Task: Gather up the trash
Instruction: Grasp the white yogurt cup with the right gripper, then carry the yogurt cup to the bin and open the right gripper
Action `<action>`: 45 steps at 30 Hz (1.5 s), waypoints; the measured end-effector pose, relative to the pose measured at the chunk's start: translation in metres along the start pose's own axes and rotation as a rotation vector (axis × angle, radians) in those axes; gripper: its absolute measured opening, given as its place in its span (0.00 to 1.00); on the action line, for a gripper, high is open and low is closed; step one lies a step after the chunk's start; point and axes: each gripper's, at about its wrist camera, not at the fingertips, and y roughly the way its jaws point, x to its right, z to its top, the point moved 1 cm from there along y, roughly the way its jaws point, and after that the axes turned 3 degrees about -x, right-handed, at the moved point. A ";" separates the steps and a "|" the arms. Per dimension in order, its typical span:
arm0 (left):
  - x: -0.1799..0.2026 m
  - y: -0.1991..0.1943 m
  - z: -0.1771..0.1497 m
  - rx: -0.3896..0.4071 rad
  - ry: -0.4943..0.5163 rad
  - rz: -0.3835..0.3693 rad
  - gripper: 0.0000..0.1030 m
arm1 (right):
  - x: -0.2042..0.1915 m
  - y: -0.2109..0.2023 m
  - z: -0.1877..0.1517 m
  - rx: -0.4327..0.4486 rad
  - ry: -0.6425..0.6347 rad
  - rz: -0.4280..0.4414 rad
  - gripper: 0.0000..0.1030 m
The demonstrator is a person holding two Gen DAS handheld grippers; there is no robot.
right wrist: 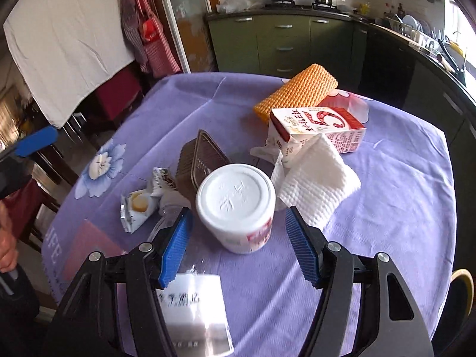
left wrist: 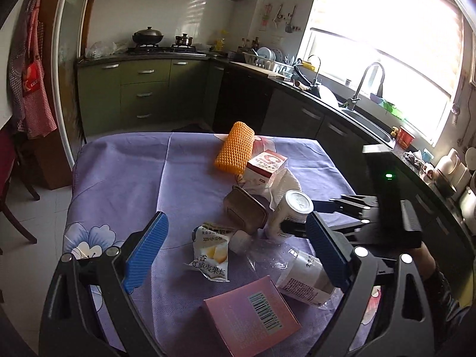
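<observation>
Trash lies on a purple tablecloth (left wrist: 125,172). A white cup (right wrist: 236,205) lies tilted between the open pads of my right gripper (right wrist: 238,223), which do not touch it; it also shows in the left wrist view (left wrist: 290,211) with the right gripper (left wrist: 297,223) around it. My left gripper (left wrist: 235,229) is open and empty above a snack wrapper (left wrist: 209,253). A pink box (left wrist: 253,312) and a clear plastic bottle (left wrist: 303,276) lie near it. A brown tray (right wrist: 197,160), a white napkin (right wrist: 315,184), a red-white carton (right wrist: 321,128) and orange foam netting (right wrist: 297,92) lie further off.
Kitchen counters with a sink (left wrist: 366,122) and a stove (left wrist: 160,47) stand beyond the table. A chair (left wrist: 12,196) stands at the left. A white cloth (right wrist: 65,38) hangs beside the table.
</observation>
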 end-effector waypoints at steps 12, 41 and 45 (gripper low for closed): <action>0.008 0.005 -0.002 -0.013 0.015 -0.014 0.86 | 0.006 0.007 0.002 0.008 0.004 -0.006 0.46; 0.067 0.011 -0.009 -0.047 0.091 -0.039 0.86 | 0.177 -0.144 -0.132 0.163 0.415 -0.335 0.46; 0.069 0.019 -0.013 -0.076 0.088 -0.033 0.86 | 0.225 -0.159 -0.172 0.135 0.537 -0.455 0.46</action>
